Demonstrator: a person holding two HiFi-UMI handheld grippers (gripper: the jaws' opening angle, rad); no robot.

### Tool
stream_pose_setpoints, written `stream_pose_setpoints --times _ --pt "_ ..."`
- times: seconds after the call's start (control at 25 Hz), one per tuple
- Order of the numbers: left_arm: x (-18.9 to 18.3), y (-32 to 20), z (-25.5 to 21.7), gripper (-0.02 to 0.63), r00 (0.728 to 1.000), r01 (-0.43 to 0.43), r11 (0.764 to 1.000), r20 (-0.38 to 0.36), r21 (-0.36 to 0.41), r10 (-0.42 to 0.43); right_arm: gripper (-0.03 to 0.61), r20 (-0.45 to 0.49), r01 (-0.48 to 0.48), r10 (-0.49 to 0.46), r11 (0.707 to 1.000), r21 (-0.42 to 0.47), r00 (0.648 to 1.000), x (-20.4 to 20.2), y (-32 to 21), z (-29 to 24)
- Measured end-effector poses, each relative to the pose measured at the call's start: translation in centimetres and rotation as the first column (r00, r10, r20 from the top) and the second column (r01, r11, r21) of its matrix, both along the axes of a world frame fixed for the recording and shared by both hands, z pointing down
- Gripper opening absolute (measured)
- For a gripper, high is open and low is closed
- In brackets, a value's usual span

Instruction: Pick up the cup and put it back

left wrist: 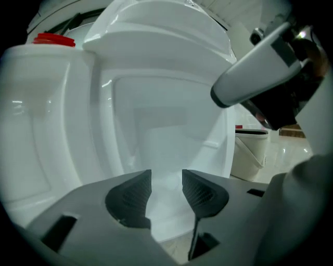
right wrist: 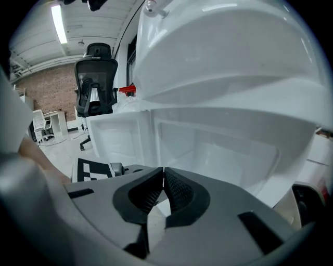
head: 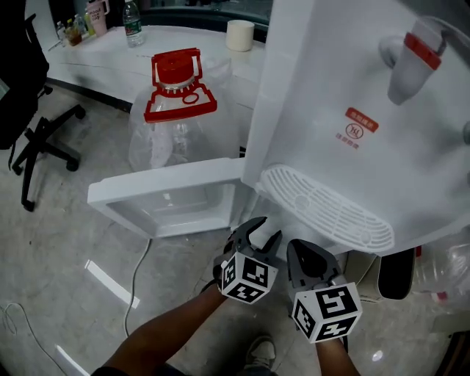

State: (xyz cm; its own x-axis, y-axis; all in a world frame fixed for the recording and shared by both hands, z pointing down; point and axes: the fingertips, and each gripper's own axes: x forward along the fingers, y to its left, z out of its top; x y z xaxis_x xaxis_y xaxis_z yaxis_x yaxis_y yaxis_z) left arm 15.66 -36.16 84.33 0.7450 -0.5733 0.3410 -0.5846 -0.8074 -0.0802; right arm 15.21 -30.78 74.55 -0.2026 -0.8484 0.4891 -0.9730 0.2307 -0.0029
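No cup shows near the grippers in any view. Both grippers hang low in front of the white water dispenser (head: 352,110), by its open bottom cabinet. In the left gripper view the cabinet's bare white inside (left wrist: 156,130) fills the frame. My left gripper (head: 266,231) (left wrist: 166,179) is open, with a clear gap between its ribbed pads and nothing in it. Just to its right, my right gripper (head: 310,253) (right wrist: 163,176) is shut with its tips touching and holds nothing.
The cabinet door (head: 169,198) stands swung open to the left. Behind it is a clear water jug with a red cap (head: 176,81). A white desk (head: 169,51) at the back carries a bottle (head: 132,22) and a white cylinder (head: 240,34). An office chair (head: 29,95) stands left, and a white bin (left wrist: 250,153) sits beside the dispenser.
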Motion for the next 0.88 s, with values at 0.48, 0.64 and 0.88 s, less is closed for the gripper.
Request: stream_pose_setpoints --times 0.48,0.64,0.88 --pt "-7.6 4.7 -13.6 0.113 0.996 0.088 0.992 -0.013 -0.089 -0.090 0.021 0.002 0.094 -0.094 0.987 -0.129 0.996 -5.2 3.4 -10.6" --pt "-9.3 6.3 -20.3 0.084 0.995 0.091 0.992 -0.017 -0.091 -0.093 0.021 0.015 0.104 -0.103 0.985 -0.137 0.995 -7.0 4.3 -16.5" --pt "-13.0 9.2 -32.8 0.060 0.992 0.124 0.987 -0.023 -0.100 -0.127 0.021 0.039 0.111 -0.106 0.985 -0.129 0.994 -9.9 6.5 -27.2"
